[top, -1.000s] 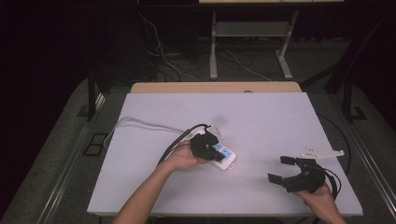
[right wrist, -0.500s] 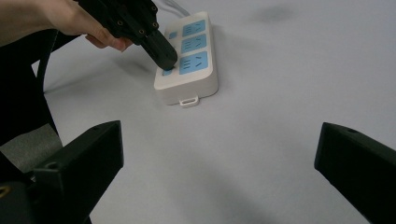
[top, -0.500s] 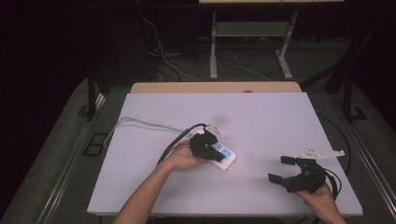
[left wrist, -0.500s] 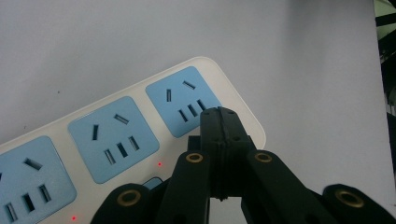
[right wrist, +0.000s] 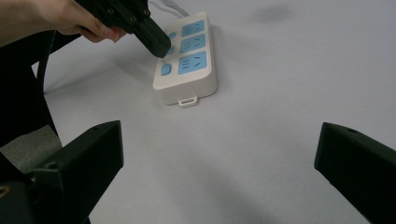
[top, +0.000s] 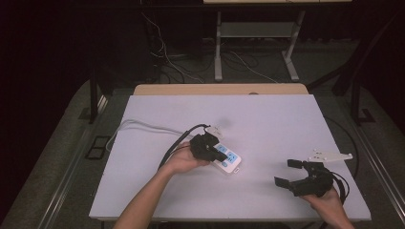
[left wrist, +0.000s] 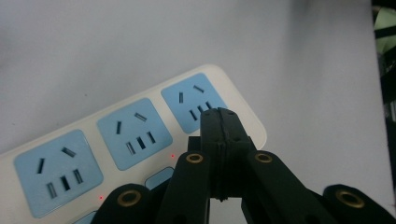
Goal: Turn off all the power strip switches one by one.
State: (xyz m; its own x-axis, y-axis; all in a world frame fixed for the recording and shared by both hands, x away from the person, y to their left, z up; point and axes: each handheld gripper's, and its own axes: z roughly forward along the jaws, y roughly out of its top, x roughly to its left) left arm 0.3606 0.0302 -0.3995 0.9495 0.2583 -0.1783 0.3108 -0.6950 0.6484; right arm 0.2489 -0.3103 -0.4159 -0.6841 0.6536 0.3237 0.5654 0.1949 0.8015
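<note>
At the near right corner of the white tabletop (top: 286, 124) the right claw (top: 292, 172) rests low in the person's right hand (top: 329, 202), its two black jaws spread wide with nothing between them. In the right gripper view those jaws frame bare surface, with the power strip (right wrist: 187, 56) well beyond them and nothing lying in the stretch between. Just past this claw, near the right edge, lies a flat white bracket (top: 329, 155), apart from everything else.

Farther in, around the middle of the tabletop and a little left, lies the white power strip (top: 228, 161) with blue socket faces, slanted so that one end points toward the near right. The left claw (top: 220, 155), held in the left hand (top: 184, 160), is closed, its jaws pressed flat together with nothing gripped. In the left gripper view the joined tip (left wrist: 220, 122) sits over the strip (left wrist: 116, 140) at the near edge of the end socket, beside a row of blue switch buttons; small red lights glow next to them. Whether the tip actually presses a button cannot be told.

The claw's black cable (top: 174, 143) loops off to the left, and the strip's white cord (top: 138, 126) runs away toward the far left edge. Beyond the tabletop stand a wooden bench top (top: 219, 89), metal table legs (top: 218, 47) and loose cables (top: 248, 64) on the dark floor.
</note>
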